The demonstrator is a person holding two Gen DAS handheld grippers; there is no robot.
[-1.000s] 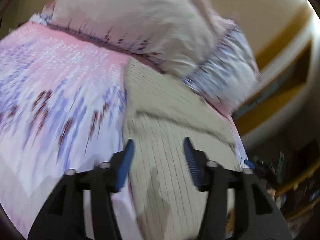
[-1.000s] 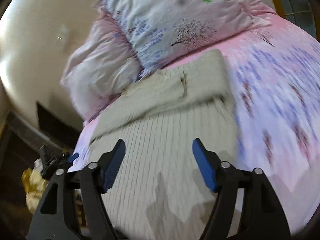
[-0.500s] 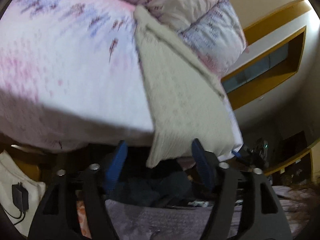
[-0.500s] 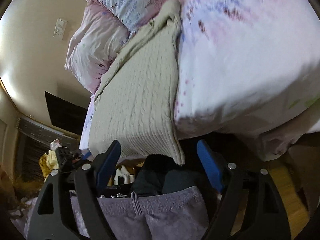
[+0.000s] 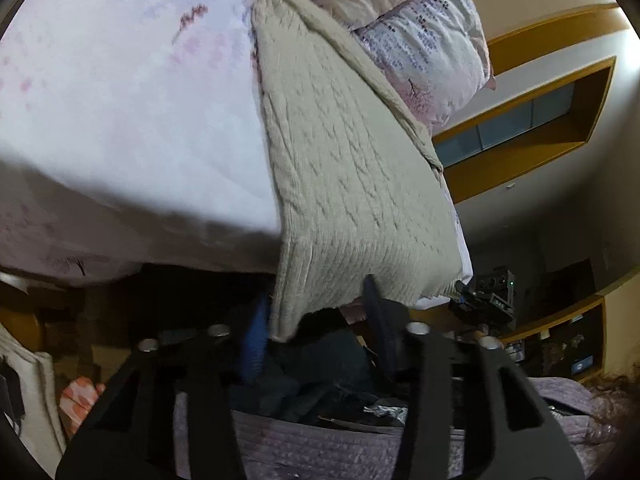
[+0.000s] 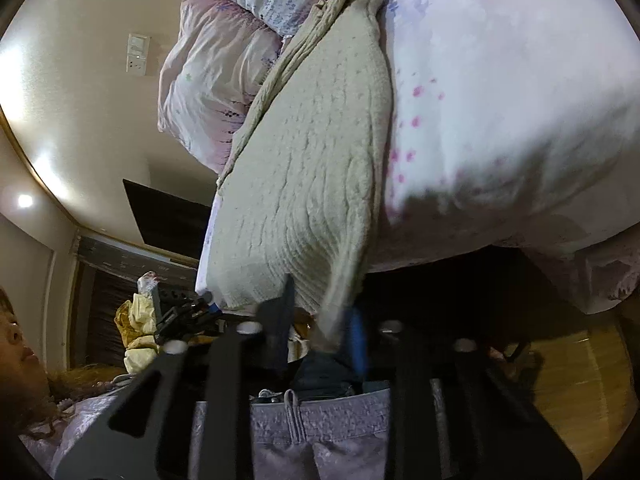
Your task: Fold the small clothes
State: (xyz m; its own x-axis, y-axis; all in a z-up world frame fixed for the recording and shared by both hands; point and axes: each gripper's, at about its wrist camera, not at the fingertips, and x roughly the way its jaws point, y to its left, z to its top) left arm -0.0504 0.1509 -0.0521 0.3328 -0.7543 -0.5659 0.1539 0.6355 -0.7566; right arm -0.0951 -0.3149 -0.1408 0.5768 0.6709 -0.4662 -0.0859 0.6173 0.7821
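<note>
A beige cable-knit sweater (image 5: 344,160) lies on the bed with its ribbed hem hanging over the near edge; it also shows in the right wrist view (image 6: 312,184). My left gripper (image 5: 316,320) sits at the hem's left corner, jaws partly closed around the hanging corner, a gap still showing on the right side. My right gripper (image 6: 320,320) sits at the hem's right corner, jaws narrowed around the cloth between them. The pads are motion-blurred.
The bed has a pink and lilac floral sheet (image 5: 120,100) and pillows (image 5: 428,40) at the far end. A person in lilac clothes (image 6: 320,420) stands below the grippers. Wooden floor (image 6: 580,380) lies to the right. The other gripper (image 5: 480,304) shows at the right.
Both grippers moved from above the sweater down to the bed's near edge. Both jaws narrowed from wide open onto the hem's hanging corners.
</note>
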